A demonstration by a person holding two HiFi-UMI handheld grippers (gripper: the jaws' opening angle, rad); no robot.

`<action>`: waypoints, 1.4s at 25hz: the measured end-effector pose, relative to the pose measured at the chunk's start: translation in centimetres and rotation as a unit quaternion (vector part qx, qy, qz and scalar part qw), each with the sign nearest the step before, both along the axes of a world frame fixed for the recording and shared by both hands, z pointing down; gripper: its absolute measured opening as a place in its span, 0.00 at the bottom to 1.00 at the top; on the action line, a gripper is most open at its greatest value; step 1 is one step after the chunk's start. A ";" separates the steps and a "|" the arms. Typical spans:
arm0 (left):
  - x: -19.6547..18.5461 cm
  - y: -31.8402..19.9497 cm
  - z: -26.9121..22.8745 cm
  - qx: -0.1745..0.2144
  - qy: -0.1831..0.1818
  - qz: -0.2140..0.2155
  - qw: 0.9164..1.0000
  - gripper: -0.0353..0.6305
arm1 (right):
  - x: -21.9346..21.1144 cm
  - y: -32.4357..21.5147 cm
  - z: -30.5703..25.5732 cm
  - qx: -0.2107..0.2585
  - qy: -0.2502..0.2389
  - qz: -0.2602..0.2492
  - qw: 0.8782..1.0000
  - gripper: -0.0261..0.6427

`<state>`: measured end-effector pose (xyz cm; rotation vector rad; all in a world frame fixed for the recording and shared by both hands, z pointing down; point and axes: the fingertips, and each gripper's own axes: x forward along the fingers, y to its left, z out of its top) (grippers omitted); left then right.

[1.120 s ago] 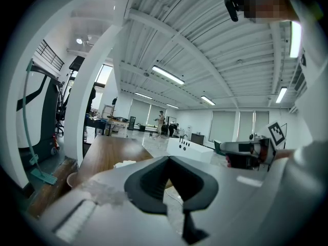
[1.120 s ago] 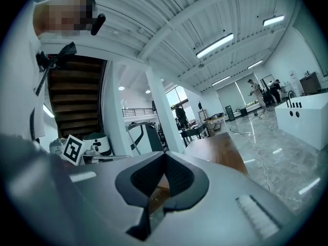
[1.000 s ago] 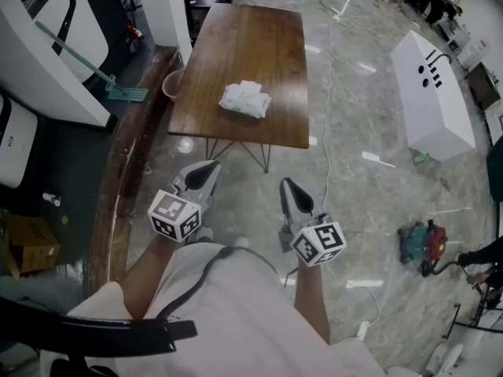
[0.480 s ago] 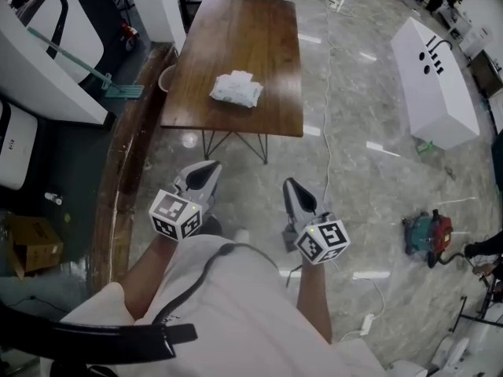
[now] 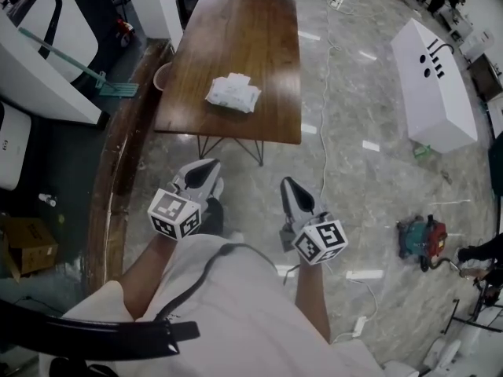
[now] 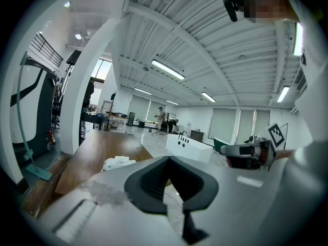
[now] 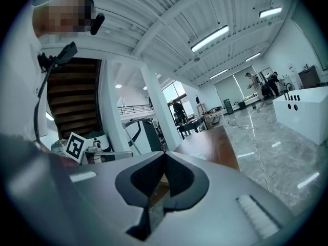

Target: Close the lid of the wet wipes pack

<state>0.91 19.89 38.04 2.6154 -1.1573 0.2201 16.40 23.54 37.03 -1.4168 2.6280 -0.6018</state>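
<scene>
Left claw (image 5: 206, 170), right claw (image 5: 288, 188): both were closed, empty, near the body.
Pack (image 5: 233, 93): lay on counter (image 5: 263, 38), well ahead.
Risk: a closed tip could shove the soft pack sideways rather than press it shut.

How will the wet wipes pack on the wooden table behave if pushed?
The wet wipes pack looks crumpled and pillowy, so probably soft and yielding. It lies flat on the table, so rolling seems unlikely; on that glossy wood it may slide.
</scene>
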 end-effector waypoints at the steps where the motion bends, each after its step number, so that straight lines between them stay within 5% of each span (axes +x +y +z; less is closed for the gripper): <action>1: 0.0 -0.8 0.2 0.000 0.002 0.002 1.000 0.06 | -0.1 -0.7 0.1 -0.001 0.001 0.001 1.000 0.05; 7: 0.0 -7.1 -0.1 0.004 0.014 0.023 1.000 0.06 | -0.5 -6.5 0.1 -0.007 -0.022 0.021 0.999 0.05; 23: -2.5 -26.8 -1.1 -0.002 0.014 0.095 0.995 0.06 | -4.8 -24.0 -1.8 -0.008 0.014 0.062 0.998 0.05; 35: -6.6 -35.0 1.6 -0.028 0.005 0.093 0.995 0.06 | -8.7 -33.0 -0.9 -0.021 0.022 0.074 0.997 0.05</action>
